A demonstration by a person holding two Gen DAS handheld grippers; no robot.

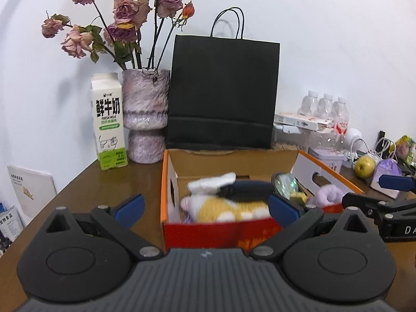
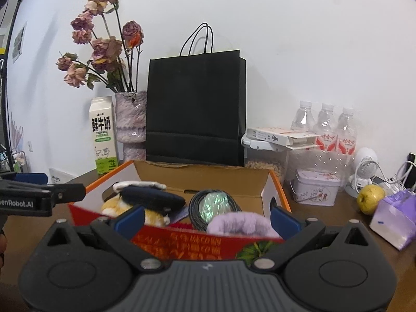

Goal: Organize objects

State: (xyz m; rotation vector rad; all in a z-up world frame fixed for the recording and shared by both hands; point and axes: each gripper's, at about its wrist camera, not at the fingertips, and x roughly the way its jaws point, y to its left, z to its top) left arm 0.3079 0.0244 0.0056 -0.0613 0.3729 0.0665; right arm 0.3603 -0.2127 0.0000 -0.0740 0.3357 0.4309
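An open cardboard box [image 1: 221, 231] with orange edges and a red front stands on the brown table [image 1: 78, 195]. Inside lie a yellow-and-white plush toy [image 1: 228, 208], a dark blue pouch [image 1: 247, 188], a round shiny disc with a dark rim [image 1: 286, 184] and a purple fluffy item [image 1: 329, 193]. My left gripper [image 1: 205, 208] is open at the box's front wall, holding nothing. My right gripper [image 2: 208, 219] is also open and empty, over the front wall of the box [image 2: 202, 179], close to the purple fluffy item [image 2: 239, 223]. Each gripper shows in the other's view: right gripper [image 1: 377, 191], left gripper [image 2: 52, 184].
Behind the box stand a black paper bag [image 1: 223, 91], a vase of dried roses [image 1: 145, 114] and a milk carton [image 1: 109, 122]. To the right are water bottles [image 2: 325, 124], a tin [image 2: 314, 191], a yellow-green apple [image 2: 370, 199] and a purple packet [image 2: 395, 221].
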